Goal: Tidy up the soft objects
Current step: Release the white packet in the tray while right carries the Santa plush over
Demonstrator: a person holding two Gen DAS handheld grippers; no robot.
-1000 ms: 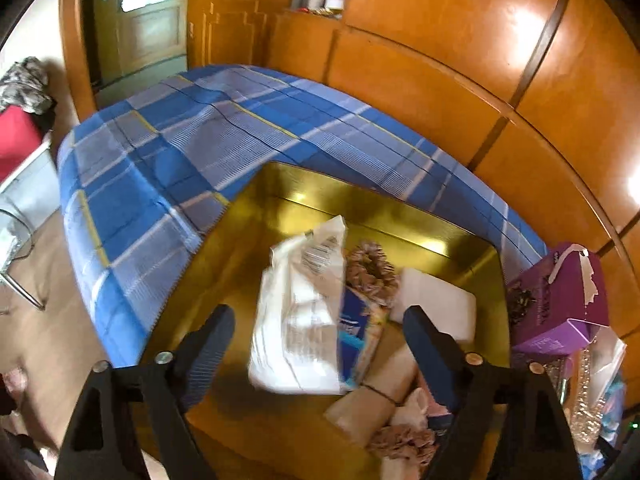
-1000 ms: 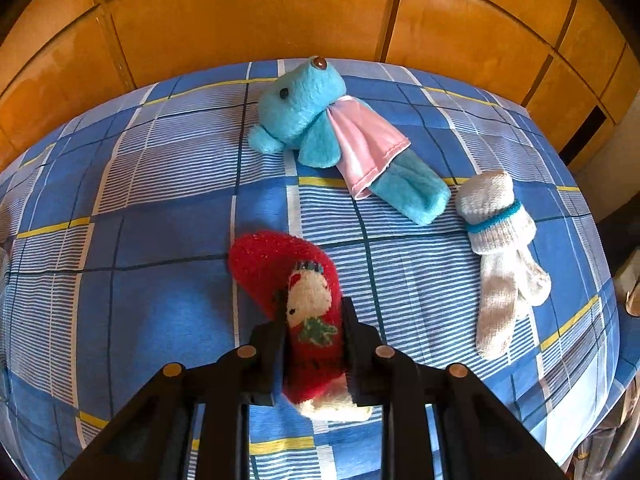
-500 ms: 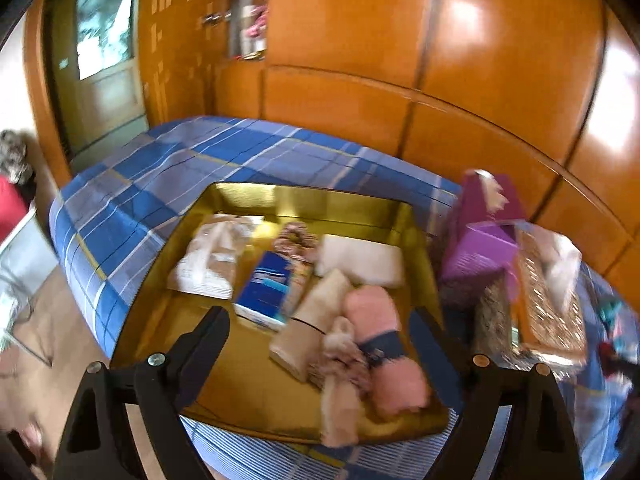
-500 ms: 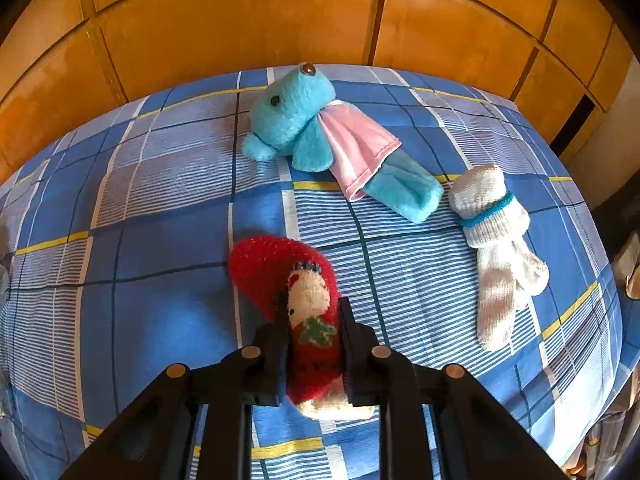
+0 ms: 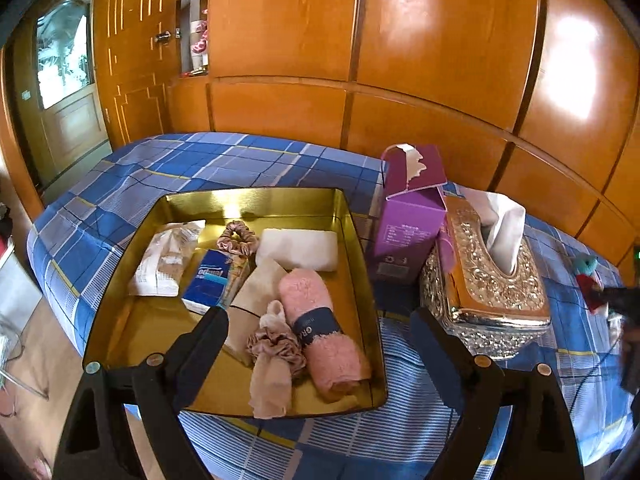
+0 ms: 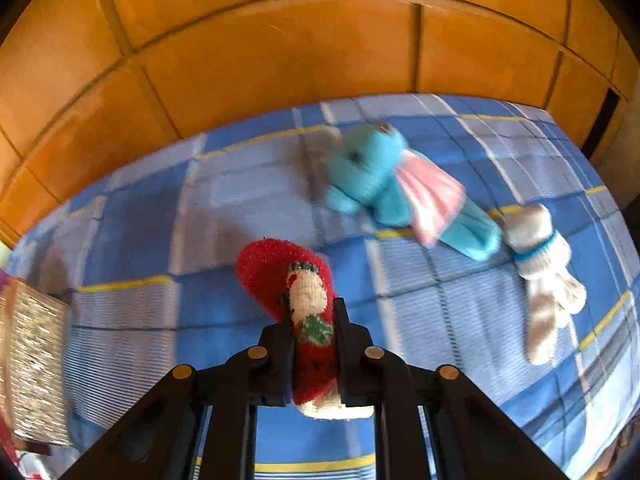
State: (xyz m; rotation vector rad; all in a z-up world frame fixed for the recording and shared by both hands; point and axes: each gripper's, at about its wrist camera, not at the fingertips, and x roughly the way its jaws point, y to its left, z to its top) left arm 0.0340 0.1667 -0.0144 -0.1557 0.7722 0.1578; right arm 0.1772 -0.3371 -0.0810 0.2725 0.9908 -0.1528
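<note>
In the right wrist view my right gripper (image 6: pixel 313 312) is closing tight on a red Christmas sock (image 6: pixel 272 268), its pads pressing the sock's middle, and the sock hangs a little above the blue checked bedspread (image 6: pixel 160 216). A blue plush toy with a pink dress (image 6: pixel 372 172) and a white sock with a blue band (image 6: pixel 544 280) lie further back on the right. In the left wrist view my left gripper (image 5: pixel 318 316) stands open with nothing between its fingers, above a gold tray (image 5: pixel 248 194). The tray holds a rolled pink towel (image 5: pixel 332 352), scrunchies, tissue packs and folded cloths.
A purple carton (image 5: pixel 408 224) and an ornate silver tissue box (image 5: pixel 488 292) stand right of the tray; the box also shows at the left edge of the right wrist view. Wooden panelling backs the bed. The floor lies beyond the bed's left edge.
The left gripper swung right, so the tray shifted left and the purple carton and tissue box came into view. The right gripper squeezed tighter and lifted the red sock off the bedspread.
</note>
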